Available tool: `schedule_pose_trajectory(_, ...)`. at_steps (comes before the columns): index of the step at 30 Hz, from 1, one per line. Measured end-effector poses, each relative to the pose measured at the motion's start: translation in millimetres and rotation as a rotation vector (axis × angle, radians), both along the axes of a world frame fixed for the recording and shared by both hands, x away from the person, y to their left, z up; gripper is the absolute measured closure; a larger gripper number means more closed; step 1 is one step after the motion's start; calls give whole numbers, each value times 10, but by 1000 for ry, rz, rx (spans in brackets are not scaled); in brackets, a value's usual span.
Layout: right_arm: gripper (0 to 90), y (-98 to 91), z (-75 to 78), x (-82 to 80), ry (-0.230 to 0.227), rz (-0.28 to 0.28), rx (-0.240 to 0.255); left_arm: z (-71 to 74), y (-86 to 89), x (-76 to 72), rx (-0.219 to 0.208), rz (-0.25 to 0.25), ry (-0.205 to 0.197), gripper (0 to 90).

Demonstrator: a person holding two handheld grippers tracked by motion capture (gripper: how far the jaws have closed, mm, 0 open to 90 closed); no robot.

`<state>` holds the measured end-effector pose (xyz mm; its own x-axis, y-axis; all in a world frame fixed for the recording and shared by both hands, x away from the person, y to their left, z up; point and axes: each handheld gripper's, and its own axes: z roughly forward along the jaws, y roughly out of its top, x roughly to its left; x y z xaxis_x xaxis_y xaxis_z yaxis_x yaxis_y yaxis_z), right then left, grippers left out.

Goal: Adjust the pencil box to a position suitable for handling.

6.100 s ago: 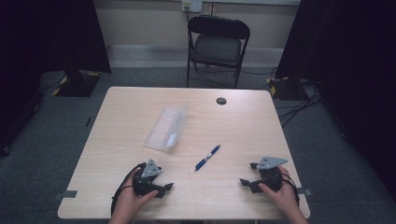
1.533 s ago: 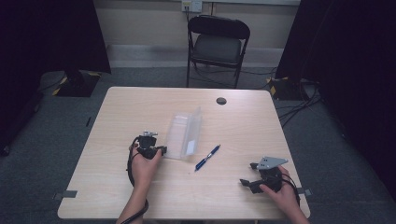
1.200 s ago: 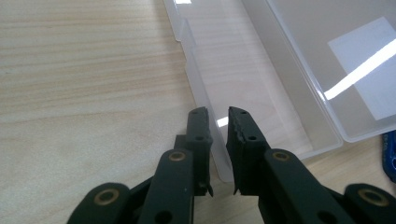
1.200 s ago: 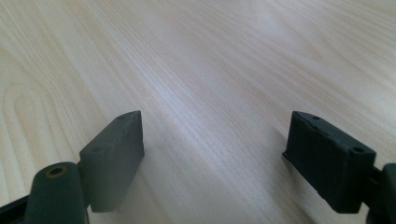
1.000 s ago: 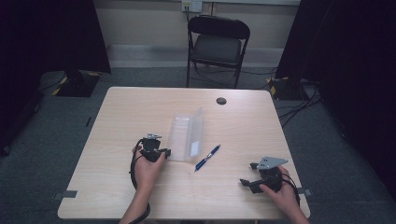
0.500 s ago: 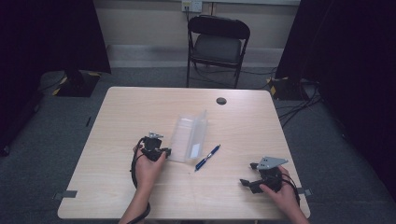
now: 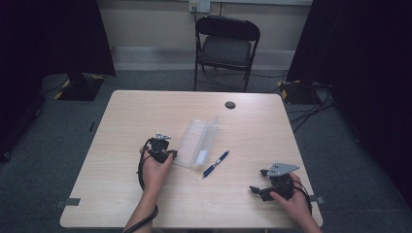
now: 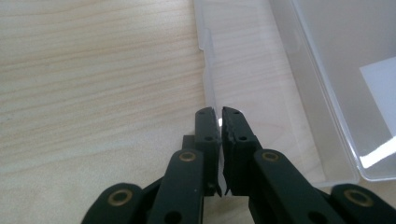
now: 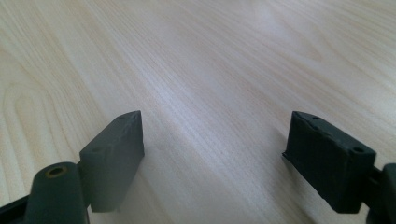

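One thin edge of the clear plastic case (image 8: 261,93) sits pinched in my left gripper (image 8: 218,116) — a tug could slip it — while my right gripper (image 9: 212,154) rests wide apart, empty.

On the table (image 7: 145,204), an open case (image 7: 198,141) lies near the middle. A pen (image 7: 215,163) lies just to its right. The left claw (image 7: 167,155) sits at the case's left edge, clamped on that edge. The right claw (image 7: 257,190) rests near the table's front right corner, well apart from the pen. Behind the table stands a chair (image 7: 227,46).
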<state>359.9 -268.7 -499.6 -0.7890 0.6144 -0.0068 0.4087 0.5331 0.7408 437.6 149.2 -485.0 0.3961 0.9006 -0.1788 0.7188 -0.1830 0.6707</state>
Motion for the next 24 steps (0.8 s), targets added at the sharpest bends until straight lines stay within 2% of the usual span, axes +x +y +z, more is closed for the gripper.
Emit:
schedule_pose_trajectory(7, 182, 0, 0, 1, -1, 3, -1, -9, -12, 34, 16, -17, -6, 865)
schedule_pose_trajectory(15, 182, 0, 0, 1, -1, 2, 0, -18, -5, 34, 8, -31, -12, 866)
schedule_pose_trajectory(24, 182, 0, 1, 0, 0, 0, -1, -21, -89, 41, 7, -46, -17, 871)
